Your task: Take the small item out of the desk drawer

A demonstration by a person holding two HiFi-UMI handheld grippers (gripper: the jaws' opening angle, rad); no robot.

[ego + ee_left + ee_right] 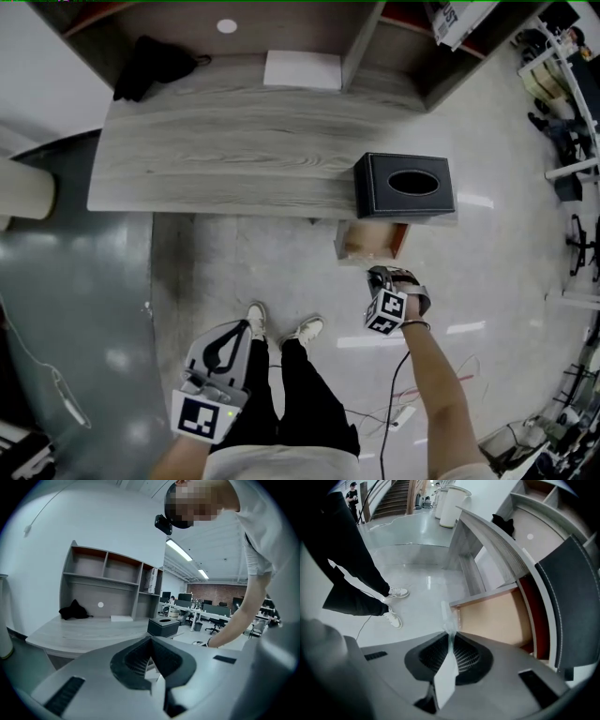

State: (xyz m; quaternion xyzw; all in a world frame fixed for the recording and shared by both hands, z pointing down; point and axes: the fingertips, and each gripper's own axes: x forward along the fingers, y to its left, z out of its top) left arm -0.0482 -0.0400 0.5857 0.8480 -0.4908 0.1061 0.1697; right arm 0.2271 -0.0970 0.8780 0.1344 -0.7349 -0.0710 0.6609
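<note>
In the head view I cannot see the small item at all, because the right gripper [382, 278] is mostly covered by its marker cube and the hand. The back of the open drawer [370, 240] is hidden under the desk [234, 150] and the black box [405, 185]. In the right gripper view the jaws are pinching the small item [446, 670], thin, flat and white with a clear tip. I cannot tell what it is. It sits just outside the drawer's front edge. My right arm [441, 384] reaches from the lower right up to the drawer. The left gripper [234, 337] hangs at the lower left beside my legs [300, 394], its jaws pressed together on nothing.
</note>
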